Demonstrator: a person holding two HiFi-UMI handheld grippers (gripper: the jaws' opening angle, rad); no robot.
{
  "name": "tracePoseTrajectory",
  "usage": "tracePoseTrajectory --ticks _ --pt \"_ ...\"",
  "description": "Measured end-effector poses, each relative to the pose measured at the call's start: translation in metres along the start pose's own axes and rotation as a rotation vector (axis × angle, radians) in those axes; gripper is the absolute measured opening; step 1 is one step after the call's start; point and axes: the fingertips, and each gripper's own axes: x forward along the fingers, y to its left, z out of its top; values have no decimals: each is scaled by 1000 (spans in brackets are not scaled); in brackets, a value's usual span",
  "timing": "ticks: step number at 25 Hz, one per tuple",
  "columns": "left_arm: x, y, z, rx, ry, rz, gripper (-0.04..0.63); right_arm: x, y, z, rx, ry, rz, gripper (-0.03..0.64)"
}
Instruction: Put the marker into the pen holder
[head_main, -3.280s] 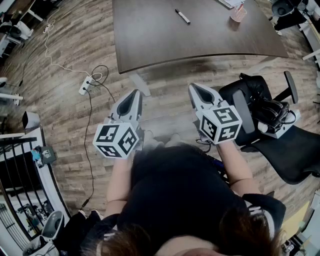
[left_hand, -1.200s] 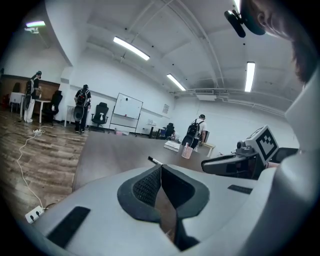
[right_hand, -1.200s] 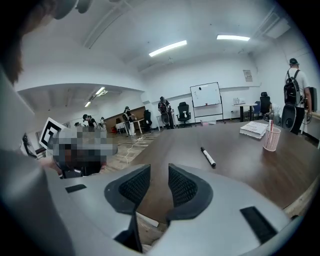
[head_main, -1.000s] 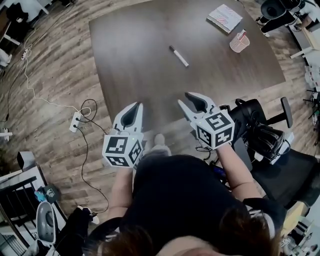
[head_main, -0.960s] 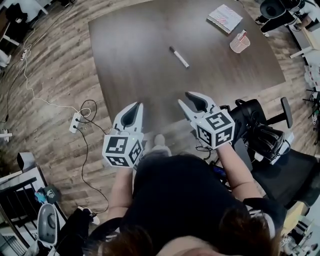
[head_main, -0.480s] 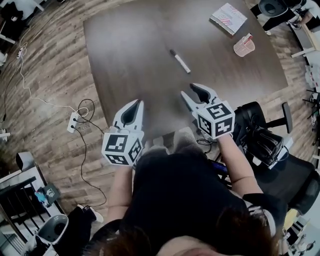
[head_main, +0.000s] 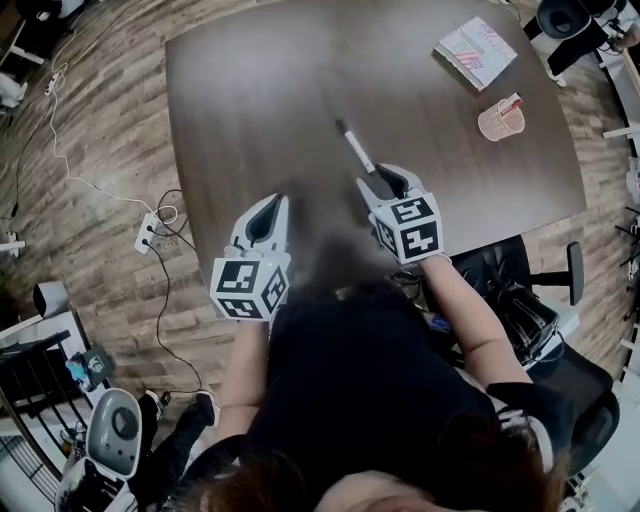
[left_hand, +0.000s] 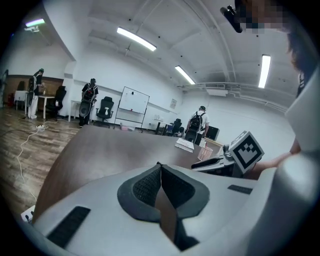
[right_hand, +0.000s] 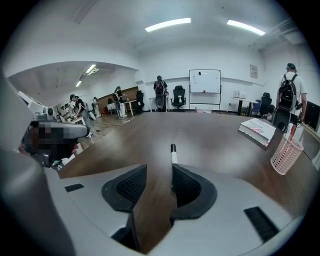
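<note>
Spanning the far part of the scene, the desk (head_main: 260, 90) carries every task item; the person stands at its near edge.

1. Left hand-held gripper (head_main: 270, 203): jaws together, nothing between the pads. It hangs at the near edge of the desk, well to the left of the marker, and has no evident part in the current step.
2. Right hand-held gripper (head_main: 384, 181): jaws wide apart, nothing held. It sits low over the desk and points far along it. Only bare desk shows between the pads.
3. Book (head_main: 476, 52): lies flat at the far right of the desk, beyond the holder. Not a task item.
4. Holder (head_main: 501, 119): pink mesh cup, upright, at the right of the desk, well apart from the marker. One red-tipped item already stands in it.
5. Marker (head_main: 354, 147): lies flat near the middle of the desk, just beyond the right jaw tip and roughly in line with that jaw. Not yet between the pads.

Progress: early stage. The approach looks nearly complete. Remaining, by judgement: advance over the marker, close, lift, carry right to the holder, insert, release.
</note>
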Motion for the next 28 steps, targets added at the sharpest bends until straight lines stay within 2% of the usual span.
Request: tracePoseTrajectory --ticks 8,14,22,28 --pt "42 5 -15 -15 44 70 28 43 -31 -30 25 93 37 163" --pt "54 13 -26 -24 70 103 28 56 -29 -38 27 145 47 169" --pt "71 12 -39 -27 109 99 28 67 -33 -48 24 199 25 144" --pt "67 13 -41 -21 118 95 28 63 -31 -49 17 198 -11 111"
